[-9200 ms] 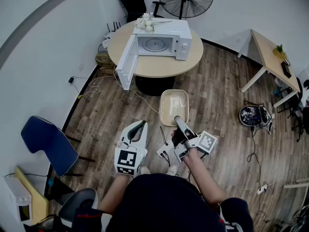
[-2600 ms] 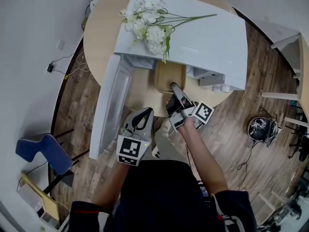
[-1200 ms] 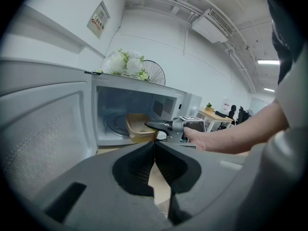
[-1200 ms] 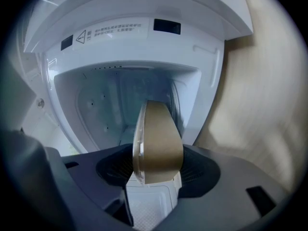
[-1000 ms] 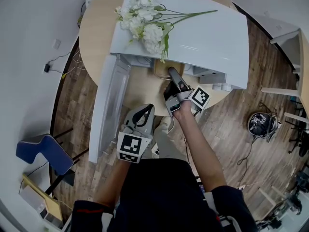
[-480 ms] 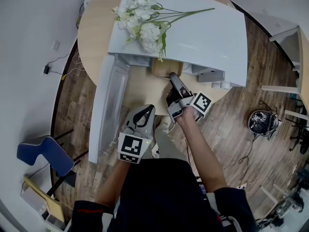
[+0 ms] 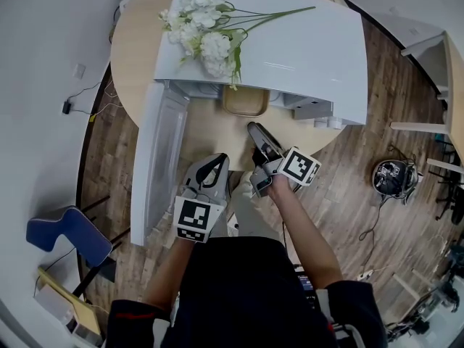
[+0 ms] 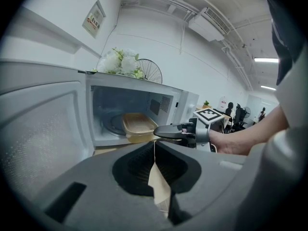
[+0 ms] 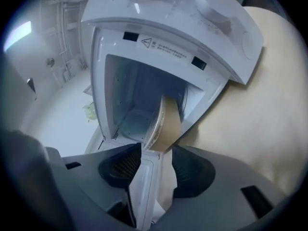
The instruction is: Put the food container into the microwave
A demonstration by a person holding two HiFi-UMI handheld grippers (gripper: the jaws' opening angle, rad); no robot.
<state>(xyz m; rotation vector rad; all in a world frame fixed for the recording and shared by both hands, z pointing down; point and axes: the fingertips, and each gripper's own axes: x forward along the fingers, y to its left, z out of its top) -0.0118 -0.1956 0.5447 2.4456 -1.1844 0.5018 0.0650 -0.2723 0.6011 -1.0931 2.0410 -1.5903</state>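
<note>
**A:** Starting closest in: the left gripper (image 7: 216,159) is low in front of the person, jaws pressed together with nothing between them. Its own view shows only a sliver of table through the seam.

**B:** Agreed, clenched and empty. Just beside it on the person's right is the right gripper (image 7: 254,128), reaching a little further forward. What do you make of its jaws?

**A:** They're spread apart and gripping nothing. Through the gap you see the sill of the microwave and the bottom edge of the door (image 7: 156,158). The tips point at the opening but sit short of it.

**B:** And the food container (image 7: 246,101)?

**A:** It's inside the microwave (image 7: 304,42). It's a tan, shallow, rectangular tub, clear of both grippers. From overhead only its near end shows under the top panel. The left gripper view shows it lying flat in the cavity over the turntable (image 8: 113,124), with its near end right at the mouth.

**B:** The door is wide open, swung out to the person's left.

**A:** On top of the microwave there's a bunch of white flowers (image 7: 199,27) lying on its side, stems pointing right.

**B:** All of that is on a round wooden table (image 7: 138,42). Beyond it is plank floor (image 7: 362,143), and a blue chair (image 7: 61,230) stands well off to the left.
</note>
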